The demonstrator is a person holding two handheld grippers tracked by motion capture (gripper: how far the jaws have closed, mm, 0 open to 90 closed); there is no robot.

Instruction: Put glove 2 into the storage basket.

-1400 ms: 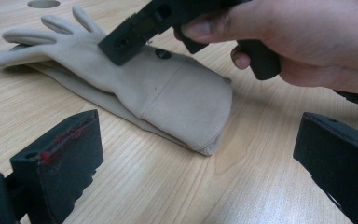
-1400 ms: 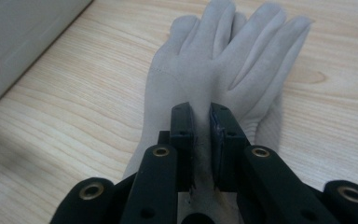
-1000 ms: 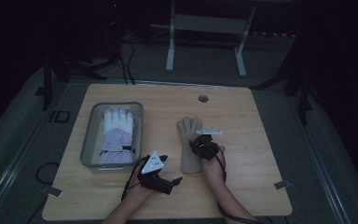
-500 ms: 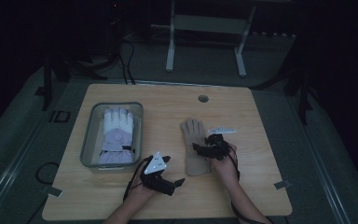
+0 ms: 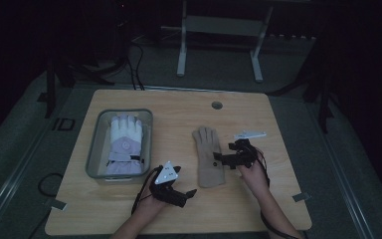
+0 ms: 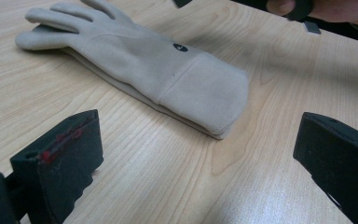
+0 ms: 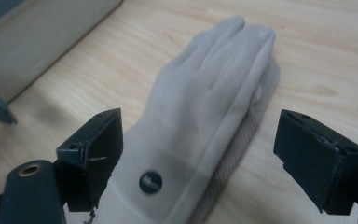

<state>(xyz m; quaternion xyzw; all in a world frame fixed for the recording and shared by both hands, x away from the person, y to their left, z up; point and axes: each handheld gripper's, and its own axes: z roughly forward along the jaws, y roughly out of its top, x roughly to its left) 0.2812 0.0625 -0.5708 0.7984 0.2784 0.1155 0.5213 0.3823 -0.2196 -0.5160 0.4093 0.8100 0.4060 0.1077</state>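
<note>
A beige glove (image 5: 208, 155) lies flat on the wooden table (image 5: 278, 199), fingers pointing away from me and a small dark badge near its cuff. My right gripper (image 5: 219, 160) hovers just right of the glove's wrist. Its jaws have just been opening and now stand open, with the glove (image 7: 205, 93) below the gap and no pad touching it. My left gripper (image 5: 185, 182) rests near the front edge, open, pointing at the glove's cuff (image 6: 205, 93) from a short way off. A white and lilac glove (image 5: 124, 142) lies in a clear tray (image 5: 93, 149) at the left.
A small round hole (image 5: 217, 105) sits near the table's far edge. A metal stand (image 5: 219, 45) and cables are on the dark floor behind the table. The person's right hand (image 6: 335, 9) is at the top of the left gripper view.
The right gripper's jaws have opened off the beige glove, and the hand has drawn to the right and lifted a little. The glove stays flat. The left gripper has not moved.
</note>
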